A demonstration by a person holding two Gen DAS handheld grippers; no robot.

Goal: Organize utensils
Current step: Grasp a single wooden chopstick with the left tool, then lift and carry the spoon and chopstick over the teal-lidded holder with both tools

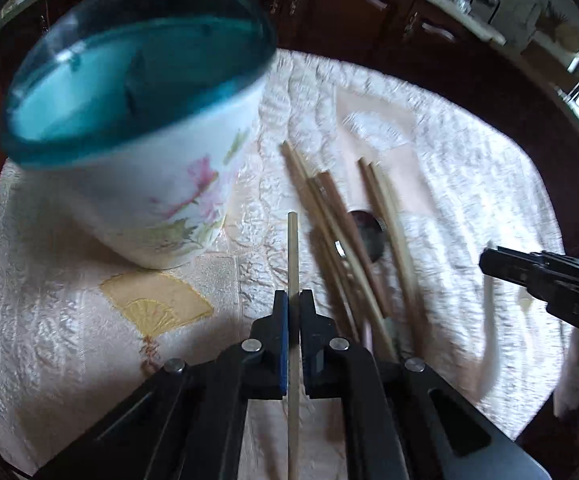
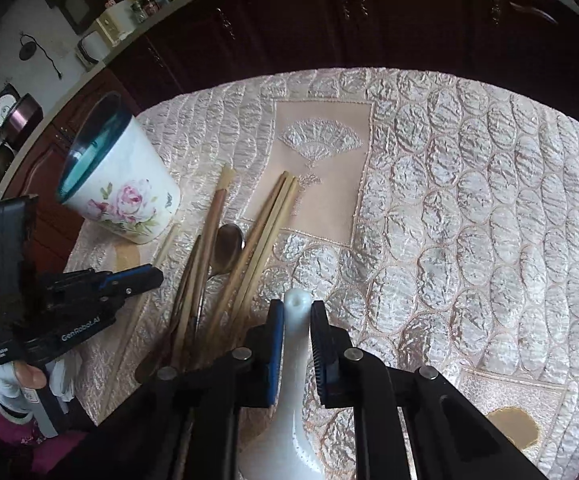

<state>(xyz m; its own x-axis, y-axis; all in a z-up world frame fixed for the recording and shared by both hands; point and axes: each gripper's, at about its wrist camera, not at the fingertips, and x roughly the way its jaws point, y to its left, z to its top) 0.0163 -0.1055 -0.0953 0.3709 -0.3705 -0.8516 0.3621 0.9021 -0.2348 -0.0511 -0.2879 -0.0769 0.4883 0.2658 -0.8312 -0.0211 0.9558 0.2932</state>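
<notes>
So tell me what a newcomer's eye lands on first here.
First the floral cup with a teal rim, standing at the left on the quilted cloth. Next, the heap of chopsticks over a metal spoon beside it. Then each claw's catch: the left claw pinches one chopstick, the right claw a white ceramic spoon.

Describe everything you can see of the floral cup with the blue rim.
The floral cup is a white, tapered container, glossy like ceramic or plastic, though I cannot tell which. It is printed with pink roses and green leaves, and has a translucent teal rim and a teal inside. It stands upright on the quilted cream tablecloth, near the table's far left corner, apart from the loose chopsticks beside it. Nothing shows inside it in the left wrist view, and neither gripper touches it.
</notes>
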